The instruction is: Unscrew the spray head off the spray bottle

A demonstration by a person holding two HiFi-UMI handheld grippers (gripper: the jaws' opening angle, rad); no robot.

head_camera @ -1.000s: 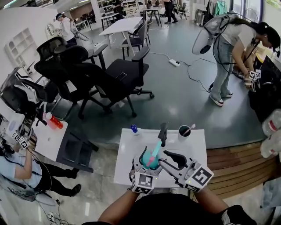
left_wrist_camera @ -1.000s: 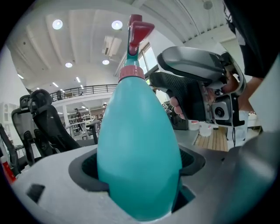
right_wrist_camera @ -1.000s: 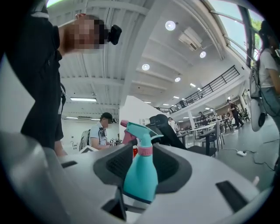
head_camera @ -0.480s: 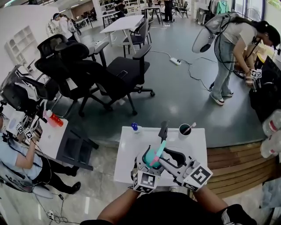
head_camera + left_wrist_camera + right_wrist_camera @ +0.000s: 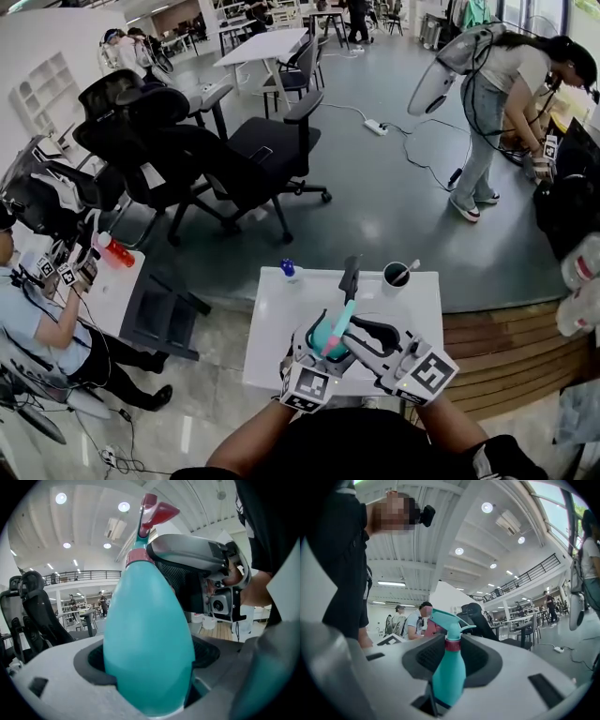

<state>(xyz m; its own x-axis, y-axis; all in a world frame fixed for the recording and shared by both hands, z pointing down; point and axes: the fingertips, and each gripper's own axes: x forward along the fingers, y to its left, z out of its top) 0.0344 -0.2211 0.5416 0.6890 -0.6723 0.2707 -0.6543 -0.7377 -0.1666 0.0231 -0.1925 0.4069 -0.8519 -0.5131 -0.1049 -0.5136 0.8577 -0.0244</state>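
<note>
Your left gripper [image 5: 317, 332] has its fingers clamped on the fat teal body of the bottle [image 5: 147, 634], one on each side. The body fills the gap between them in the left gripper view. The bottle is off the table [image 5: 272, 328], in the air at your 12 o'clock above the table's near half. It leans so that the spray head [image 5: 449, 620] tips toward 1 o'clock in the head view.

Your right gripper [image 5: 348, 336] comes in from 4 o'clock of the bottle and reaches across to its upper part. Its jaws have just been closing, with the bottle between them. In the right gripper view the dark pads [image 5: 485, 656] sit on either side of the neck at the red collar [image 5: 453, 644] under the spray head, with no gap showing, so they read as gripping there. From the left gripper view, the right gripper's grey finger lies just beside the collar at 3 o'clock. The red trigger rises above it at 12 o'clock.

On the far edge of the table, a dark cup [image 5: 395, 278] with a stick in it stands at 1 o'clock of the bottle. A small blue-capped thing [image 5: 288, 274] stands at 11 o'clock, and both are well apart from the grippers.
</note>
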